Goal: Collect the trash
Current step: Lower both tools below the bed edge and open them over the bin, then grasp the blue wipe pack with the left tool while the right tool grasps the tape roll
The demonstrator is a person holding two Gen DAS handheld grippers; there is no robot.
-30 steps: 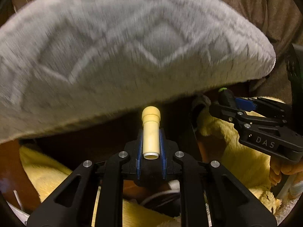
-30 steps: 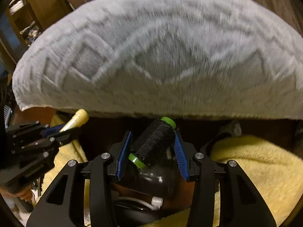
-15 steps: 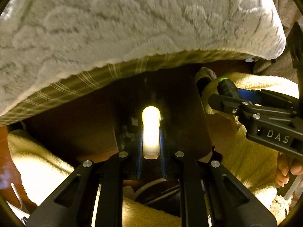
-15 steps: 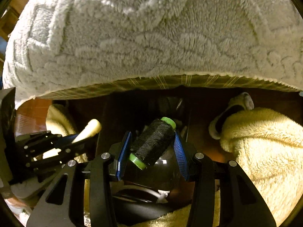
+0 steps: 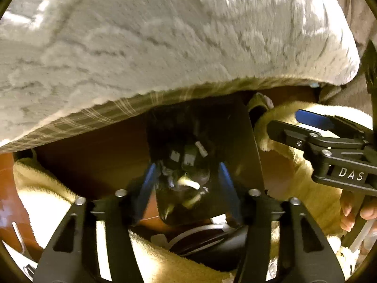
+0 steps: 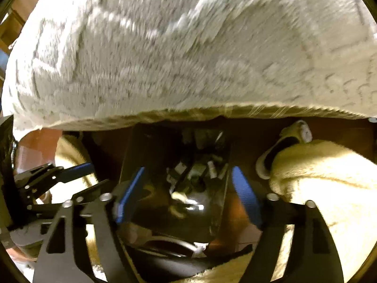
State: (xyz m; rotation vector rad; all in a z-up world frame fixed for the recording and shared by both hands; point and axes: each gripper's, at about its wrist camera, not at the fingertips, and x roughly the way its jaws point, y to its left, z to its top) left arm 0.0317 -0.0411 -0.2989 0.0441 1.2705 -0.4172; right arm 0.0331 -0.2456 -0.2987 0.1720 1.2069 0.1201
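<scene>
A dark, glossy trash bin (image 5: 235,146) stands on the floor below both grippers, and it also shows in the right wrist view (image 6: 146,155). Small scraps lie inside it (image 6: 200,169). My left gripper (image 5: 186,176) is open and empty just above the bin's mouth. My right gripper (image 6: 188,184) is open and empty over the same bin. A pale object (image 5: 188,184) lies among the trash inside. The right gripper shows at the right of the left wrist view (image 5: 313,127). The left gripper shows at the left of the right wrist view (image 6: 70,174).
A grey-white textured cushion (image 5: 165,35) overhangs the bin from above and fills the upper view (image 6: 188,47). Fluffy yellow fabric (image 5: 294,165) lies on both sides of the bin (image 6: 318,176). A slipper (image 6: 282,151) rests at the right.
Both grippers have opened. The cream tube has left the left gripper and the black thread spool has left the right gripper. Both grippers moved closer over the bin.
</scene>
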